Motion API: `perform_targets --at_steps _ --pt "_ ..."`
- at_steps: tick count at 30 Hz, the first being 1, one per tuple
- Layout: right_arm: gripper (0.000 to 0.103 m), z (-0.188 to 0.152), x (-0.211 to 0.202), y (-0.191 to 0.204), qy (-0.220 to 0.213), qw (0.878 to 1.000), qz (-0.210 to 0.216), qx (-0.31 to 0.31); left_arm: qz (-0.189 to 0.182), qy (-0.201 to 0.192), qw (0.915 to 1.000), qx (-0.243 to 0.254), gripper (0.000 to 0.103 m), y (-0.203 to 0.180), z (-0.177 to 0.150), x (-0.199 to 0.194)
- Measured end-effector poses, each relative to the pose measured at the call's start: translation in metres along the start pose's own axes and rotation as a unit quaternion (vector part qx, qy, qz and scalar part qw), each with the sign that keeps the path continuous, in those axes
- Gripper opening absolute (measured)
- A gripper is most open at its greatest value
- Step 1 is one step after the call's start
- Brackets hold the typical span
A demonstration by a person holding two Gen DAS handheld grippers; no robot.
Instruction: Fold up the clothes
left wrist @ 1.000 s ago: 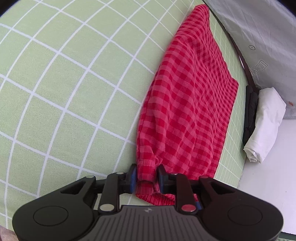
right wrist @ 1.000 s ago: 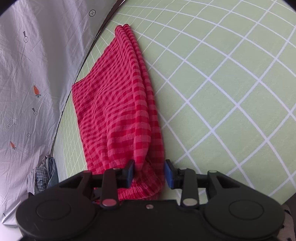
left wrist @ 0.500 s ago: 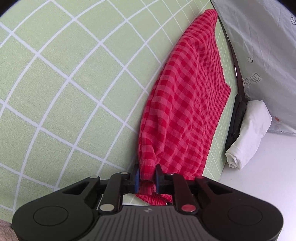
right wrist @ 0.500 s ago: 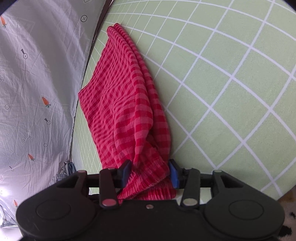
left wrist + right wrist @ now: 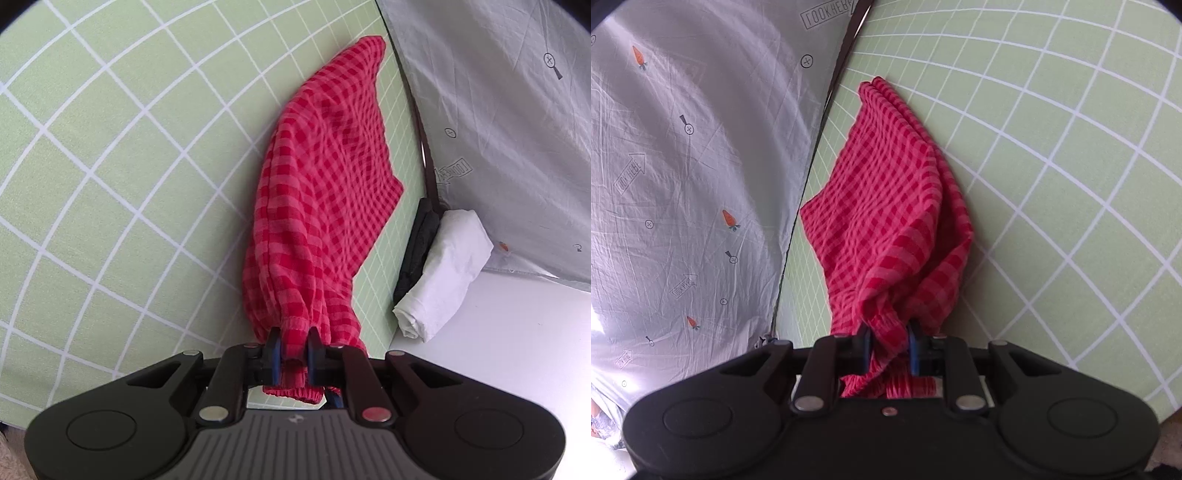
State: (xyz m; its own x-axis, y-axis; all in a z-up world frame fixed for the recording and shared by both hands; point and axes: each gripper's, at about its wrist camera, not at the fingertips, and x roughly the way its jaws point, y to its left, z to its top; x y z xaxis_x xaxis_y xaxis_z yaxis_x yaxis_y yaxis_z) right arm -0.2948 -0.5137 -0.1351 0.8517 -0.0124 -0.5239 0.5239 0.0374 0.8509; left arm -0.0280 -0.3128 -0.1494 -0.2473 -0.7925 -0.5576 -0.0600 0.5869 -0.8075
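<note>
Left wrist view: left gripper [image 5: 293, 341] closing, clamped on the gathered waistband of red checked shorts [image 5: 325, 177], lifted off a green grid mat [image 5: 110, 166]. Right wrist view: right gripper [image 5: 889, 338] closing, pinching the shorts' bunched band too.

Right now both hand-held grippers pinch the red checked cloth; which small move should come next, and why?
Probably lift both a little higher. The left hand-held gripper and right hand-held gripper are closing on the bunched hem, while the far end of the red checked cloth lies on the green grid mat.
</note>
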Motion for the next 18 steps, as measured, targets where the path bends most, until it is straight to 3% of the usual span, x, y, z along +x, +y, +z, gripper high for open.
perform_targets --at_steps 18 --pt "0.019 0.082 0.026 0.042 0.004 0.999 0.048 -0.019 -0.041 -0.037 0.9977 0.039 0.013 -0.077 0.053 0.016"
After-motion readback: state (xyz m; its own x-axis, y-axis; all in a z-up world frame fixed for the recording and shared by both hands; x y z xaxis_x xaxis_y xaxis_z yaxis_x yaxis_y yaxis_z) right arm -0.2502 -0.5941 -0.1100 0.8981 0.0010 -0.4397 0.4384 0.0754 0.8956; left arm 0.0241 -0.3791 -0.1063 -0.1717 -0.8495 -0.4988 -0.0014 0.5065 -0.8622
